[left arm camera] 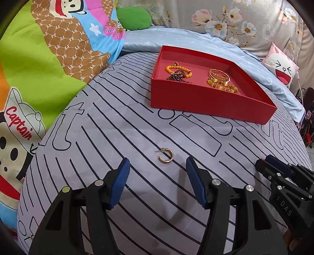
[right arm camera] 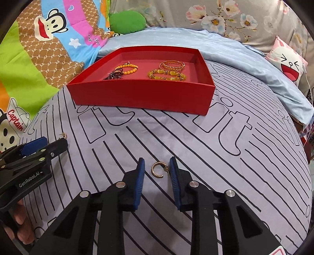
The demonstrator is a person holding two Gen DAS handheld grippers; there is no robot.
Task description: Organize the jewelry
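Note:
A red box (left arm camera: pixel 206 100) (right arm camera: pixel 141 94) sits on the striped grey bedsheet and holds an orange bead bracelet (left arm camera: pixel 177 69) (right arm camera: pixel 127 69), a dark beaded piece (left arm camera: pixel 176 76), gold bangles (left arm camera: pixel 218 75) (right arm camera: pixel 172 65) and a yellow stone bracelet (left arm camera: pixel 223 86) (right arm camera: pixel 166 75). One gold hoop earring (left arm camera: pixel 166 156) lies on the sheet just ahead of my open left gripper (left arm camera: pixel 158 162). A second gold hoop earring (right arm camera: pixel 159 169) lies between the fingertips of my open right gripper (right arm camera: pixel 156 161), close to the right pad. The left gripper also shows in the right wrist view (right arm camera: pixel 47 144), with the first earring (right arm camera: pixel 64 135) beyond it.
A colourful cartoon quilt (left arm camera: pixel 39 68) is bunched at the left. A green cushion (left arm camera: pixel 133 17), a light blue sheet (left arm camera: pixel 196 39) and a floral cover lie behind the box. A pink cartoon pillow (left arm camera: pixel 280 68) sits at the far right. The right gripper shows at the left wrist view's right edge (left arm camera: pixel 274 166).

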